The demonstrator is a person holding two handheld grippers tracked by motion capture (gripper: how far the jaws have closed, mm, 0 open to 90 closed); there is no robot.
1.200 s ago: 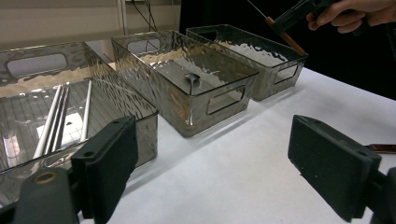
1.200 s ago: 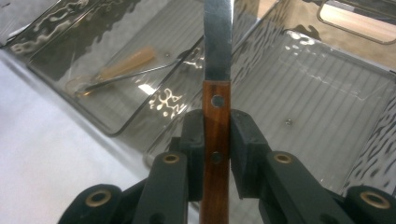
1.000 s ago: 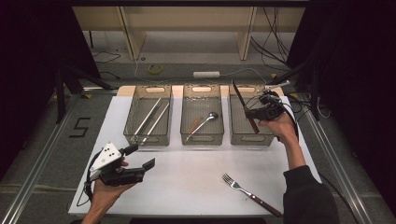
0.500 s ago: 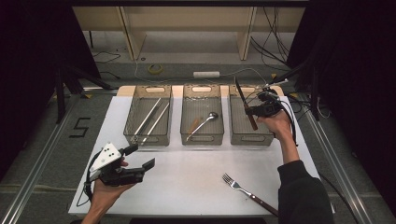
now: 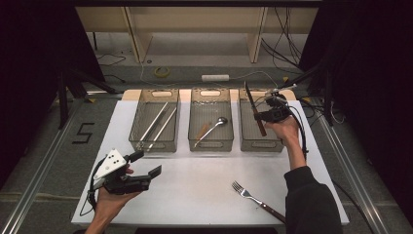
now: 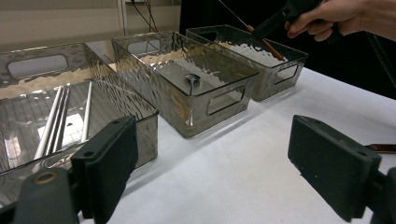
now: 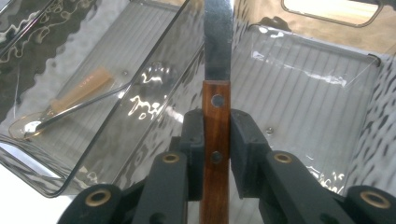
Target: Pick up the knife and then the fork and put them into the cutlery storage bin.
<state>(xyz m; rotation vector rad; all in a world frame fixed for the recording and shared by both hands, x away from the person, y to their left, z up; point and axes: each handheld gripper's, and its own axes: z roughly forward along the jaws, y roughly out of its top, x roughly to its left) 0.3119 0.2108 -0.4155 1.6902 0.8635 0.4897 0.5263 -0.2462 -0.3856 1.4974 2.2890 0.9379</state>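
Observation:
My right gripper (image 5: 263,117) is shut on the wooden handle of a table knife (image 5: 255,108), which it holds tilted above the right clear bin (image 5: 272,144). In the right gripper view the pads (image 7: 194,140) pinch the handle (image 7: 216,121), and the steel blade (image 7: 218,37) points away over the bin floor. My left gripper (image 5: 146,164) hovers low over the table's front left, open with nothing between its pads (image 6: 109,161). The left gripper view also shows the knife (image 6: 270,45) and the person's hand (image 6: 336,18) above the far bin.
Three clear bins stand in a row. The left bin (image 5: 138,141) holds long metal rods (image 5: 157,123); the middle bin (image 5: 210,146) holds a spoon (image 5: 214,127). A fork (image 5: 253,199) with a wooden handle lies on the white tabletop (image 5: 195,185) at the front right.
The right hand with the knife has shifted only slightly over the right bin. The left gripper has stayed where it was.

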